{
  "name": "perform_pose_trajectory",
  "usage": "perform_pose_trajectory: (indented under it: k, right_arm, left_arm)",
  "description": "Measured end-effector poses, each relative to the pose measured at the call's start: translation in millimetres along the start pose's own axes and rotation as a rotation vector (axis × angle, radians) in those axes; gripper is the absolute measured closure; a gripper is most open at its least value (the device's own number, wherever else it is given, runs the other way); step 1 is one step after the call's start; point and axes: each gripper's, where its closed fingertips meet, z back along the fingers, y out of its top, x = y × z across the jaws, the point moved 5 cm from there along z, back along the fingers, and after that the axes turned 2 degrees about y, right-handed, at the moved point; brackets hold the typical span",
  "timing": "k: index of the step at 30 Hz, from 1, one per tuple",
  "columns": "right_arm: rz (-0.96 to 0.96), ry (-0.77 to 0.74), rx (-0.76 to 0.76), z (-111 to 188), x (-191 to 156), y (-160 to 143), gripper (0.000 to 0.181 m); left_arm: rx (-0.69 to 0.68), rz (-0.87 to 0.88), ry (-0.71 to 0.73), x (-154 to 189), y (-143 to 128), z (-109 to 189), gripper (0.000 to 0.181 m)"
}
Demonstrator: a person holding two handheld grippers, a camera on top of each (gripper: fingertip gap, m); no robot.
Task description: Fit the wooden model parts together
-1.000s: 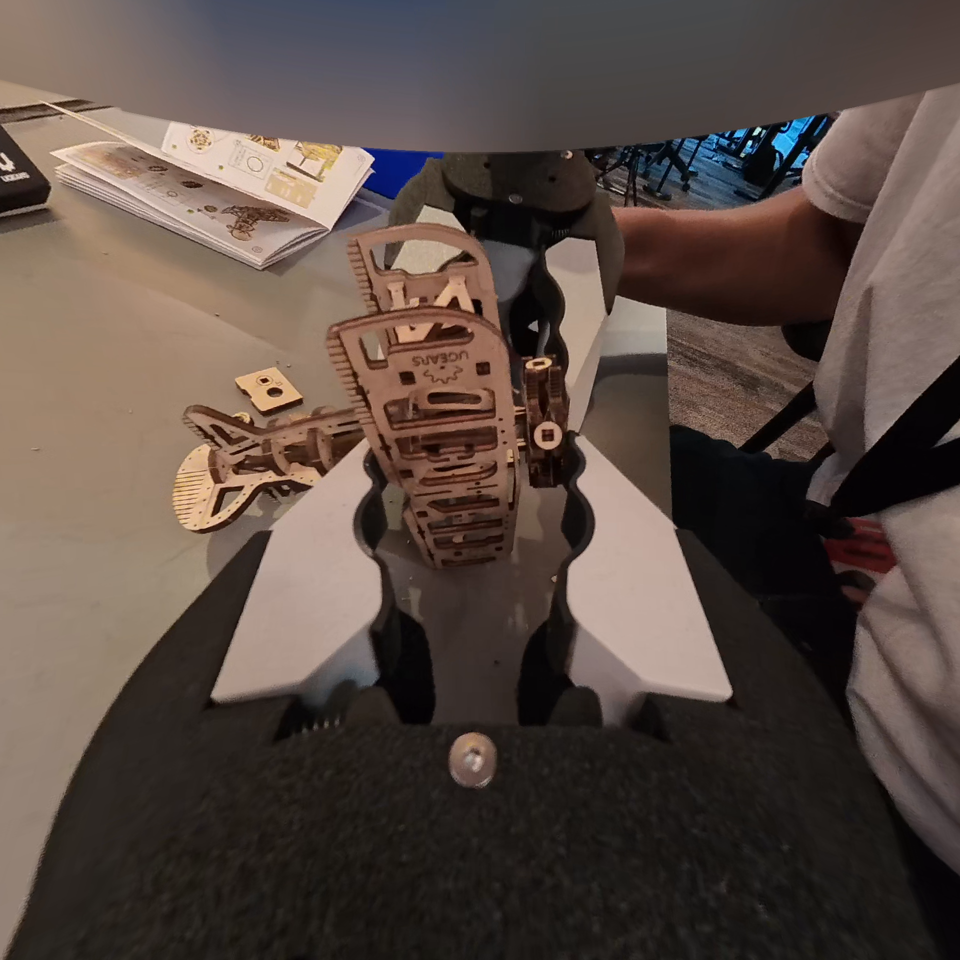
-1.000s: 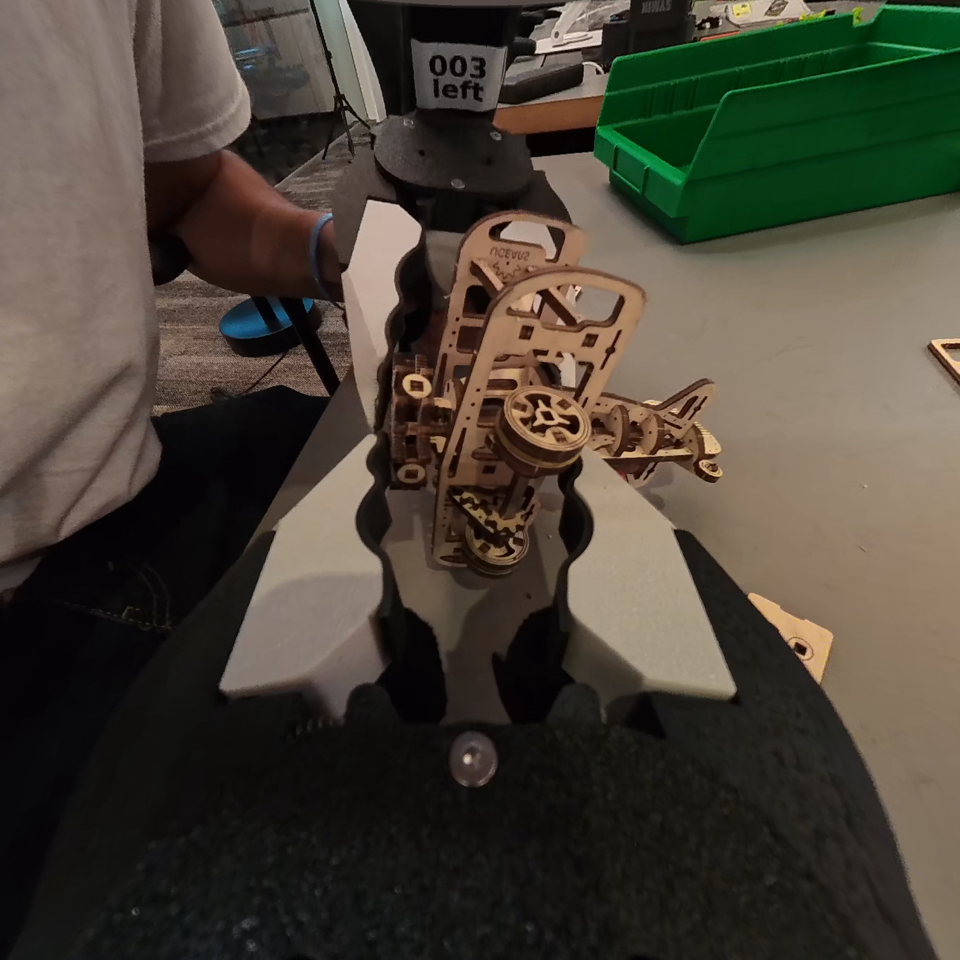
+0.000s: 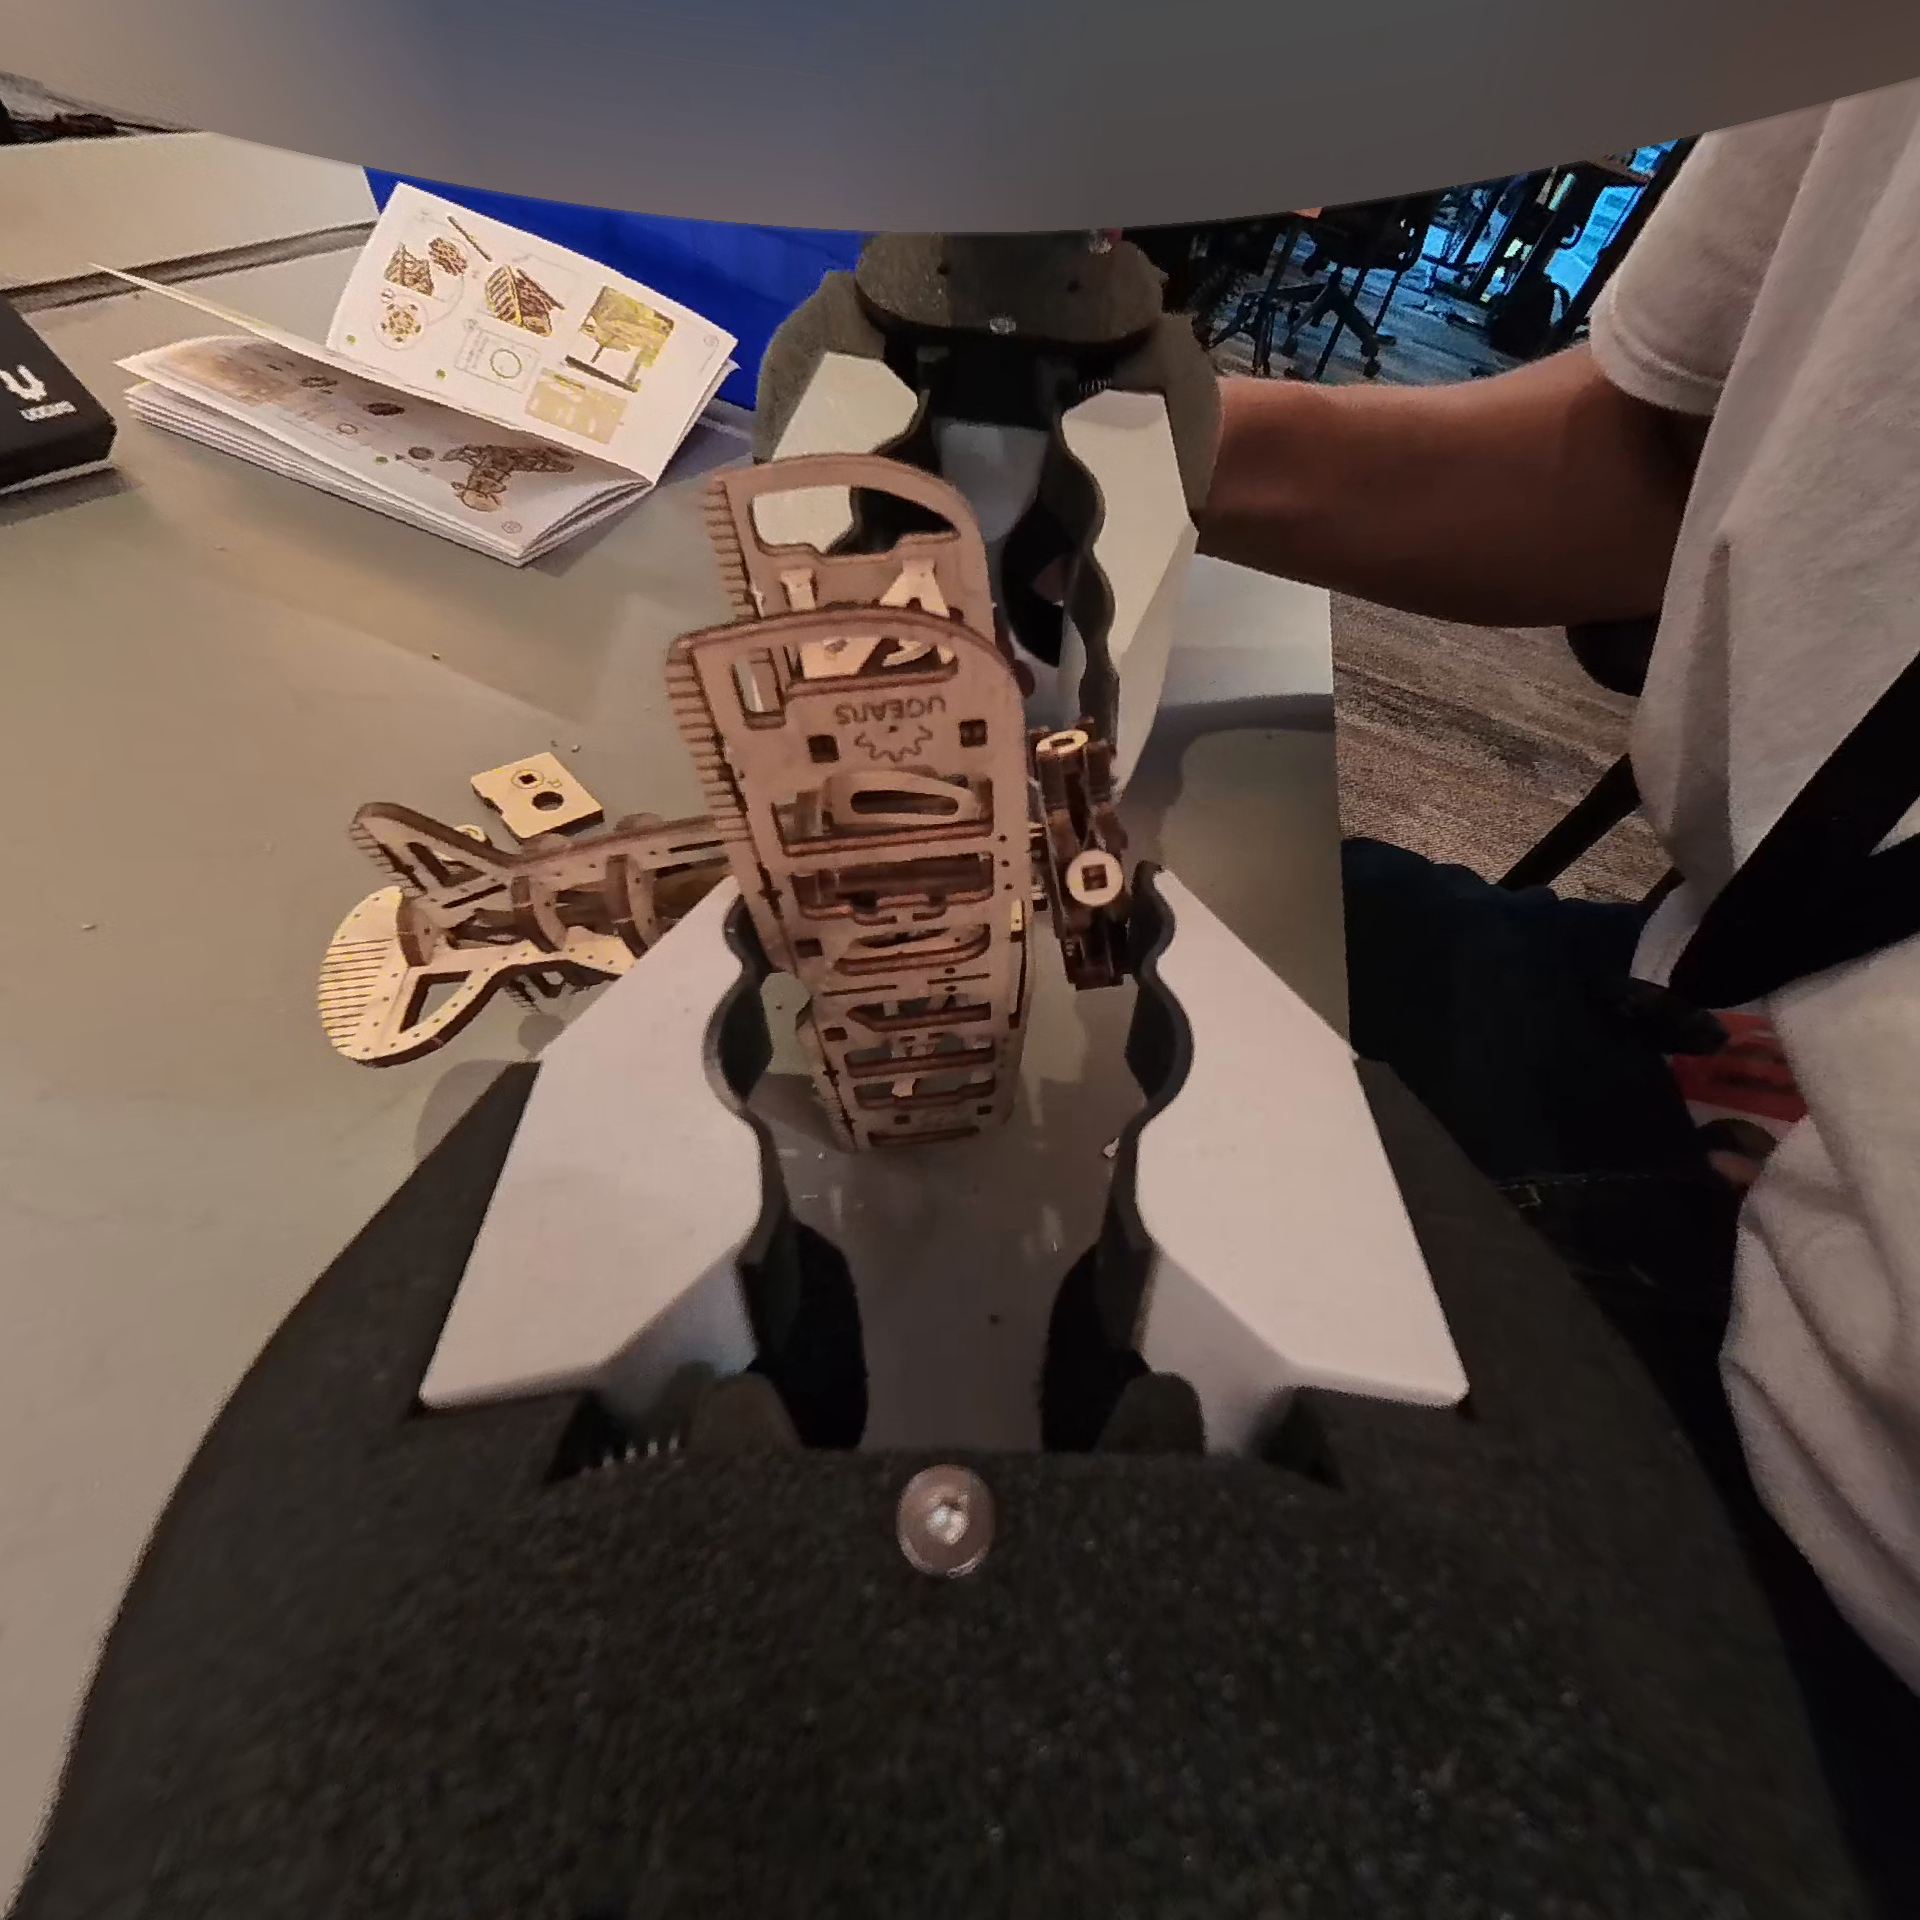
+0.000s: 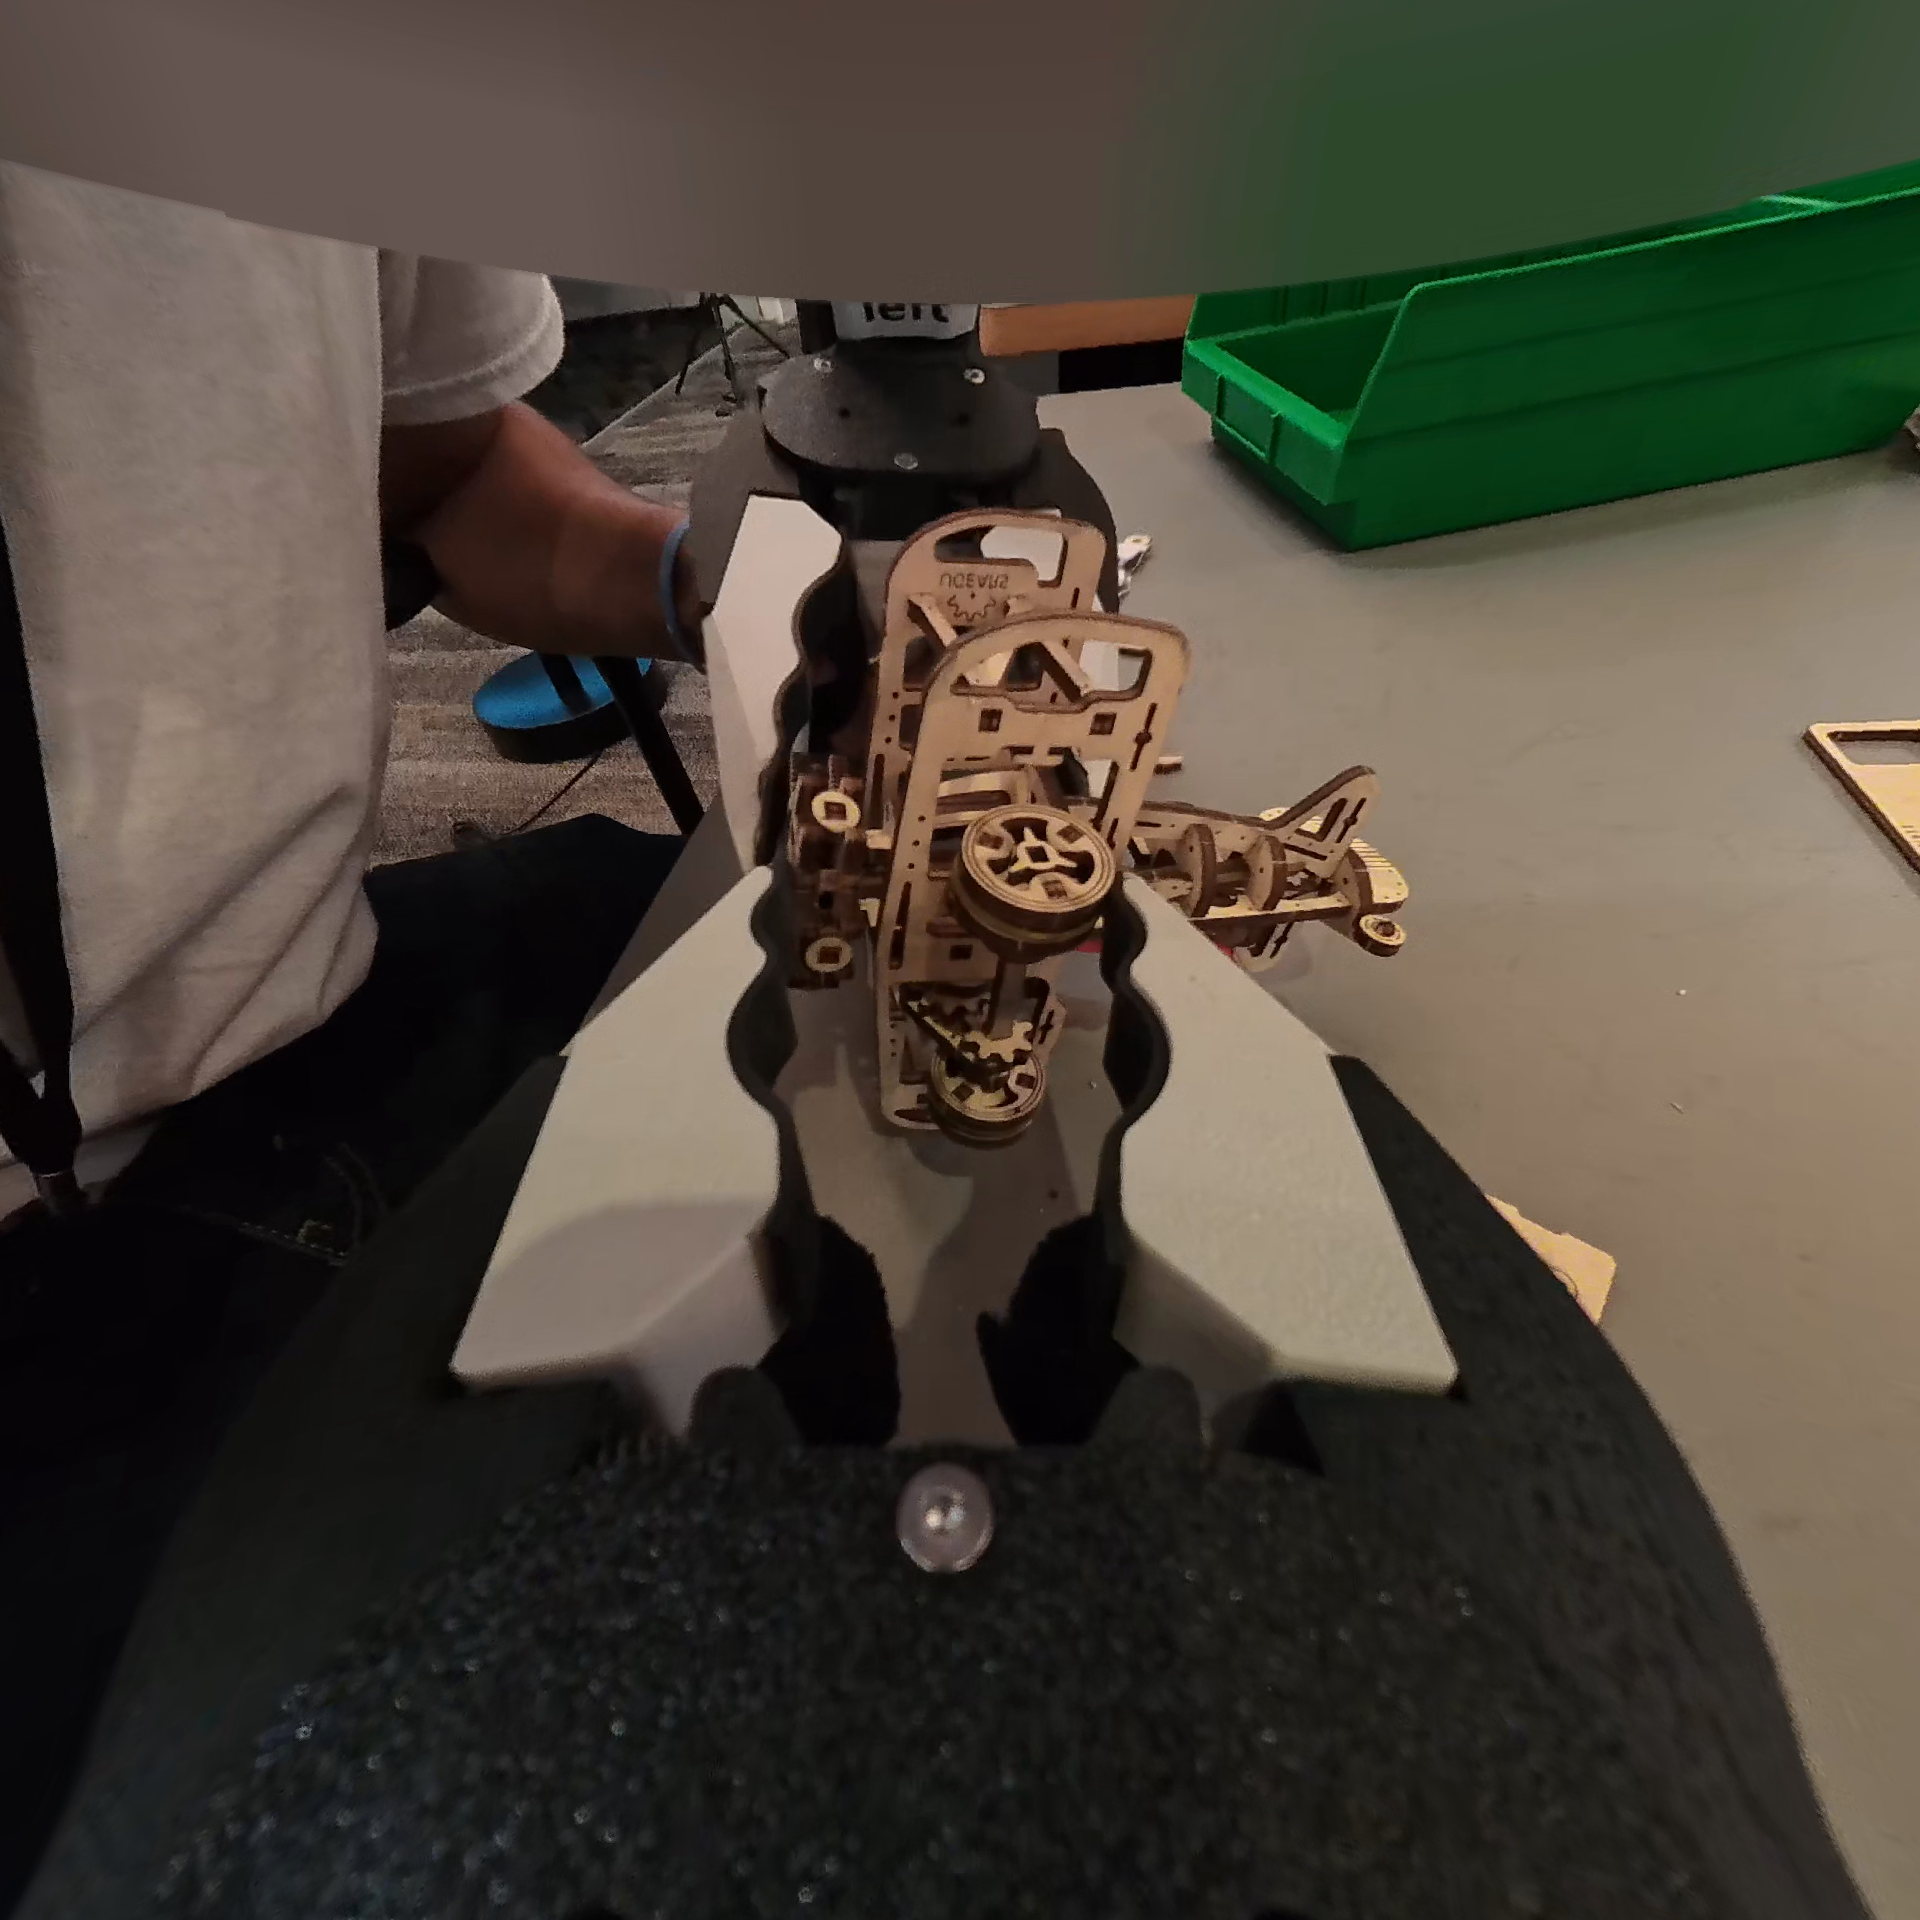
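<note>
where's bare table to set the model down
Free: the grey table between the green bin and the model's tail; also the stretch in the left view between the booklet and the small loose piece. Crowded: the table edge by the person, where both claws flank the model.

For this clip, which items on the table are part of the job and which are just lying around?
In the job:
- wooden model, standing between both claws
- left claw
- right claw
- loose square wooden piece
- instruction booklet, open

Lying about:
- green bin
- black box at the table edge
- wooden sheet, partly out of frame
</note>
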Motion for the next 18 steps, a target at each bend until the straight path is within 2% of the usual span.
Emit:
perform_pose_trajectory:
  k: [11, 18]
  right_arm:
    - [0.043, -0.018, 0.015, 0.1, -1.0, -1.9, 0.123]
    - [-0.022, -0.006, 0.020, -0.3, 0.5, -0.8, 0.120]
  left_arm:
    - [0.007, 0.018, -0.009, -1.1, 0.9, -0.2, 0.117]
    - [0.004, 0.031, -0.013, -3.7, 0.9, 0.5, 0.120]
